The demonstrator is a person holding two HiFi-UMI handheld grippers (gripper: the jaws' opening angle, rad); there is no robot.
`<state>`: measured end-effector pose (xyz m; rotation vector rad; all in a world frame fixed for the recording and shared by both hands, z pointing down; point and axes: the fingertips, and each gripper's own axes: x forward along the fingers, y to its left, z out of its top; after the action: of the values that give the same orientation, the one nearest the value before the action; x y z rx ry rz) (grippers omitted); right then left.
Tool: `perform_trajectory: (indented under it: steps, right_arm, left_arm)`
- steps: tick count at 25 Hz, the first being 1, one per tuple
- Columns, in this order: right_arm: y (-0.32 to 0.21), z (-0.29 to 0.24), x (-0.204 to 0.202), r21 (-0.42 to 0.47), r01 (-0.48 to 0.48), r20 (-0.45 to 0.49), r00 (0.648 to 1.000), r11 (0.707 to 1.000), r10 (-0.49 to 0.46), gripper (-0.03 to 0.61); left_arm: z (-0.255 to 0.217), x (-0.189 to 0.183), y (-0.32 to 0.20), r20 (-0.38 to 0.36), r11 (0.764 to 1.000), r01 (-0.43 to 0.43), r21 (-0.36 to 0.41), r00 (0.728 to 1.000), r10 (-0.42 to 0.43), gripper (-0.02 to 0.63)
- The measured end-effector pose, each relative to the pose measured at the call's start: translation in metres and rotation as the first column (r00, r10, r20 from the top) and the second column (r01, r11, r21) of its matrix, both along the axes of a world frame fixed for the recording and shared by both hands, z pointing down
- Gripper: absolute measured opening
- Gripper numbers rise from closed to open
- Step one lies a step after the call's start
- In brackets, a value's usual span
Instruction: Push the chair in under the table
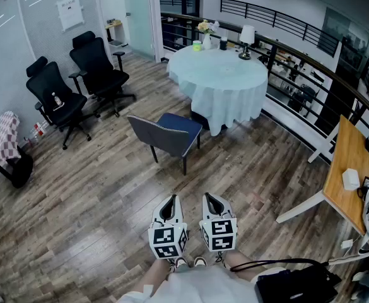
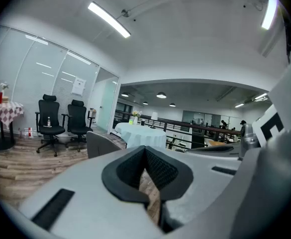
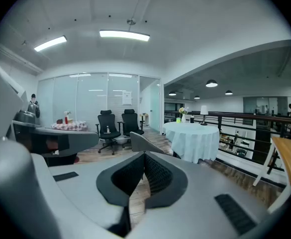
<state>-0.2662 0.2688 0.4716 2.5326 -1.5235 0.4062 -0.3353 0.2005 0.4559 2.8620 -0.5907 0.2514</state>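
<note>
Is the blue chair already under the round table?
No, the blue chair stands out on the floor beside the round table, whole seat showing.

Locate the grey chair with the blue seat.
Head view, centre: the grey blue-seated chair stands pulled out from the round white-clothed table, at its lower-left side.

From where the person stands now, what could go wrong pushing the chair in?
1. The cloth hangs low round the table; the chair may snag it and topple the lamp or vase.
2. The chair looks askew to the table; a push could swing it.
3. The left gripper and right gripper are shut and might slip off the backrest.
</note>
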Motion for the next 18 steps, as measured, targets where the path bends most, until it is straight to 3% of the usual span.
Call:
perform_trajectory:
  steps: [18]
  right_arm:
    - [-0.009, -0.001, 0.009, 0.014, -0.035, 0.031, 0.999, 0.999, 0.034, 0.017]
  left_arm:
    - [0.004, 0.004, -0.016, 0.007, 1.0, -0.02, -0.022, 1.0, 0.02, 0.003]
